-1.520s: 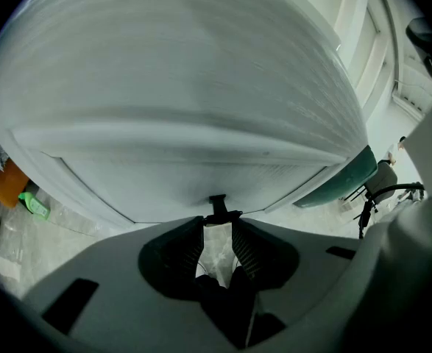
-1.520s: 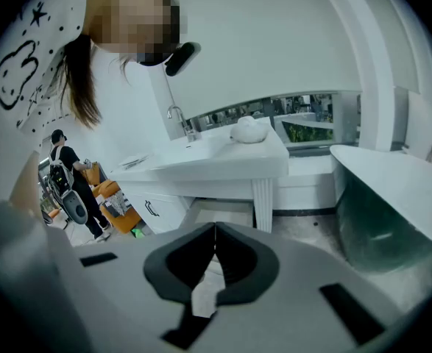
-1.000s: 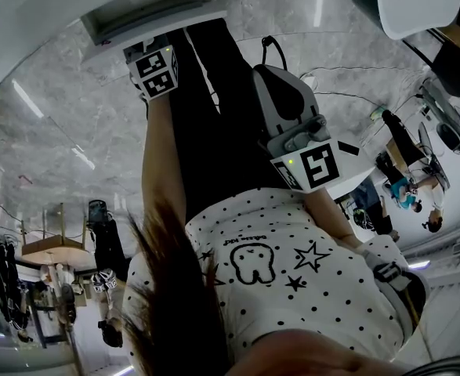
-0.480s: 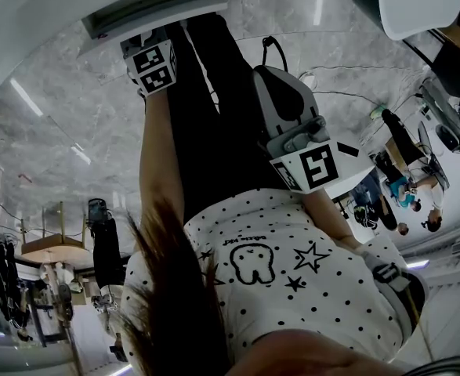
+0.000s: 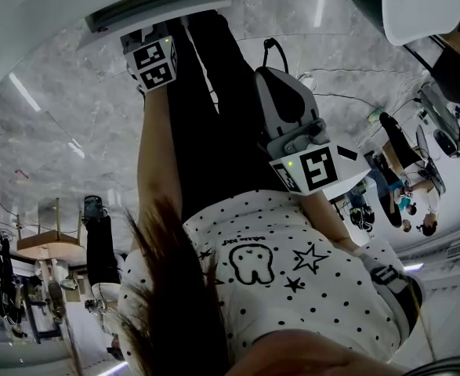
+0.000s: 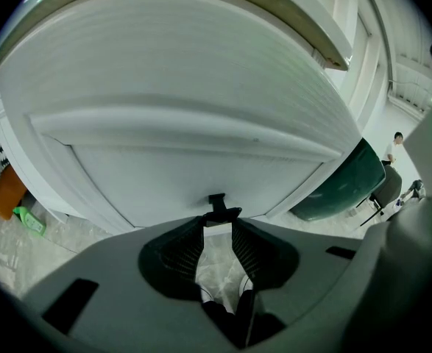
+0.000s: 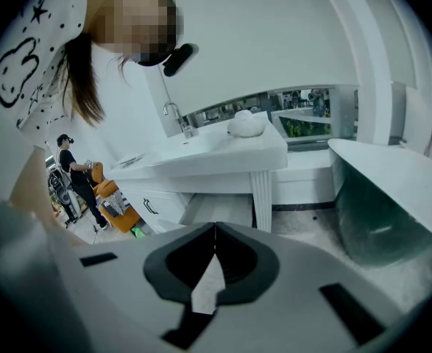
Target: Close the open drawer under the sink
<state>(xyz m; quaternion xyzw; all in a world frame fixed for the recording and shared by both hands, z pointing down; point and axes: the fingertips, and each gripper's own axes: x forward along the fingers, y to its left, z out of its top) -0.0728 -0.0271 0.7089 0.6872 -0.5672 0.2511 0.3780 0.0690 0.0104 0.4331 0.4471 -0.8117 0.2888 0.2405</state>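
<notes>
Since my left tool (image 6: pixel 217 223) sits with jaws apart right at the white drawer front (image 6: pixel 201 149), small black pull (image 6: pixel 217 206) at its tips, I wouldn't bother clamping. I'd set the tips flat on the panel beside the pull and push straight in, level, so the drawer likely won't skew. My right tool (image 7: pixel 215 230), jaws together and empty, points at the sink counter (image 7: pixel 223 157) well apart, so I'd leave it parked.

White worktop (image 7: pixel 223 154) carries a faucet (image 7: pixel 176 118) and a white rounded object (image 7: pixel 246 123), possibly a folded cloth.
</notes>
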